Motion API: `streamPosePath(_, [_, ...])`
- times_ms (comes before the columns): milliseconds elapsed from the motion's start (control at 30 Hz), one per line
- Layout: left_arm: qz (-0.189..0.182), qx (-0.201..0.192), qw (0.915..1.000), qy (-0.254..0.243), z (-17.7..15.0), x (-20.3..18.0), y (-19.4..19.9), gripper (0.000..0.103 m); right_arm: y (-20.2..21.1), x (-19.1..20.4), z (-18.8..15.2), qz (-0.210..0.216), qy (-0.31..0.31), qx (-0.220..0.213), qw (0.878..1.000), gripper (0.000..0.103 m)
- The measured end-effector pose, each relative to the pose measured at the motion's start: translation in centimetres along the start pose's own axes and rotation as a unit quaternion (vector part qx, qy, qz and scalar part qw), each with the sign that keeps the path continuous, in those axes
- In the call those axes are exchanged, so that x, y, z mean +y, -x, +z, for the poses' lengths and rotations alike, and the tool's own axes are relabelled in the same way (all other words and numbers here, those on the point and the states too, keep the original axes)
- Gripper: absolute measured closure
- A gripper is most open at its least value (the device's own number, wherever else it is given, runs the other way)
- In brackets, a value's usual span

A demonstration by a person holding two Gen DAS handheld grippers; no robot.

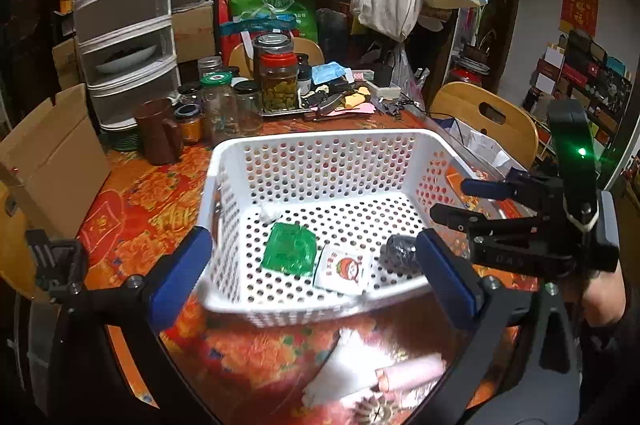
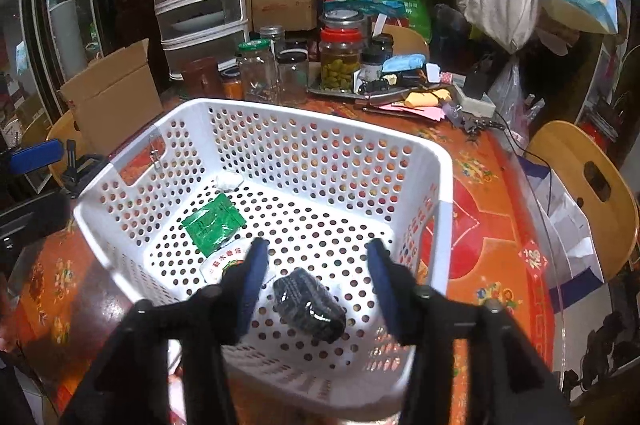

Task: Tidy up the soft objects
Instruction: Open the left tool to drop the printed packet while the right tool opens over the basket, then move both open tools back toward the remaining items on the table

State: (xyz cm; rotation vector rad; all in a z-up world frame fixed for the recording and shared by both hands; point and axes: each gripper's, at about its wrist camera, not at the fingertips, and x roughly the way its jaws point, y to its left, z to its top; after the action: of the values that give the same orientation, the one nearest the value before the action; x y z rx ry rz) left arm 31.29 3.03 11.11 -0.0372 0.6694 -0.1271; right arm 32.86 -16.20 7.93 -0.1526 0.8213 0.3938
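The basket stands on the table; in it the flat packet lies at nine o'clock of its floor, the printed sachet just beside that toward six, the wrapped bundle near the wall at five o'clock; a small wad sits in the ten o'clock corner; jars stand behind the basket at twelve; a cardboard box at ten; a chair at three.

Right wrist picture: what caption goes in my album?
Open jaws above a black bundle in the white basket.
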Motion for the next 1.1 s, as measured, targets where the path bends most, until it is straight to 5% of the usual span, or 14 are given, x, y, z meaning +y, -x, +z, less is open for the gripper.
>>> streamPosePath(167, [0.007, -0.004, 1.0000, 0.002, -2.6, 0.5, 3.0, 0.002, 1.7, 0.8, -1.4, -0.003, 0.009, -0.014, 1.000, 0.025])
streamPosePath(700, [0.015, 0.005, 0.9995, 0.026, -10.5, 1.2, 7.1, 0.002, 8.0, 1.6, -6.9, 0.008, -0.004, -0.059, 0.998, 0.011])
streamPosePath(1100, [-0.005, 0.054, 0.9976, 0.044, -17.2, -0.3, 3.8, 0.002, 6.4, 4.0, -16.5, 0.053, -0.025, -0.014, 0.998, 0.011])
